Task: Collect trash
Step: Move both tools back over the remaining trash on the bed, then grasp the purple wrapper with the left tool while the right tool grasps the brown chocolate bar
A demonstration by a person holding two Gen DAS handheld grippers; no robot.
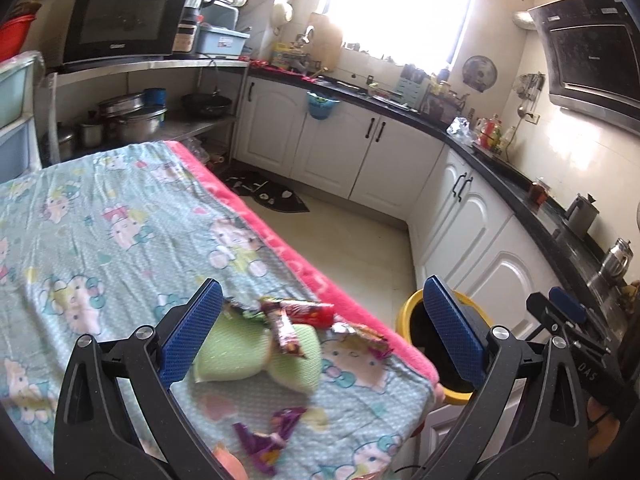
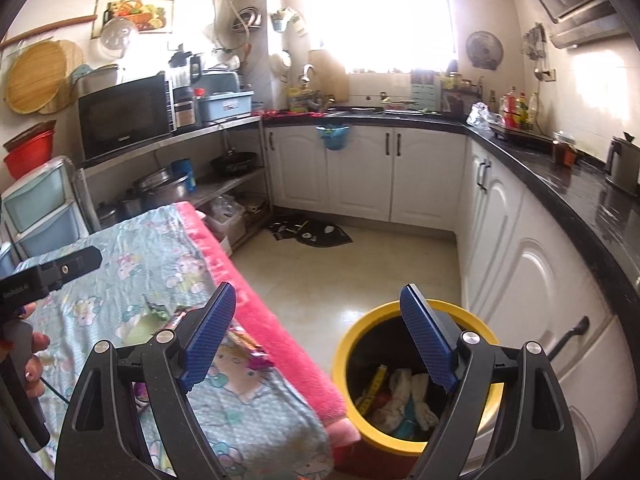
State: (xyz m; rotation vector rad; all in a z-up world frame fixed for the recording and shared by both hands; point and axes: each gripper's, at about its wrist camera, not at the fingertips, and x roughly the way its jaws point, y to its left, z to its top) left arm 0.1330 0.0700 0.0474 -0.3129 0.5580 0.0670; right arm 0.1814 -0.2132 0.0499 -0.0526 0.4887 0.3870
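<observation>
A table with a Hello Kitty cloth (image 1: 100,220) carries trash near its right corner: a red snack wrapper (image 1: 310,312), a striped wrapper (image 1: 286,334), a green sponge (image 1: 240,352), a silver-red wrapper (image 1: 360,334) and a purple wrapper (image 1: 268,436). My left gripper (image 1: 324,336) is open above them, empty. A yellow-rimmed bin (image 2: 344,352) stands on the floor beside the table; it shows in the left wrist view too (image 1: 408,312). It holds rags and a tape measure (image 2: 376,384). My right gripper (image 2: 316,340) is open and empty above the bin's left rim.
White cabinets (image 2: 520,280) with a black counter (image 2: 592,200) run along the right and back walls. A steel shelf with pots and a microwave (image 2: 124,120) stands at the left. A dark mat (image 2: 312,232) lies on the floor.
</observation>
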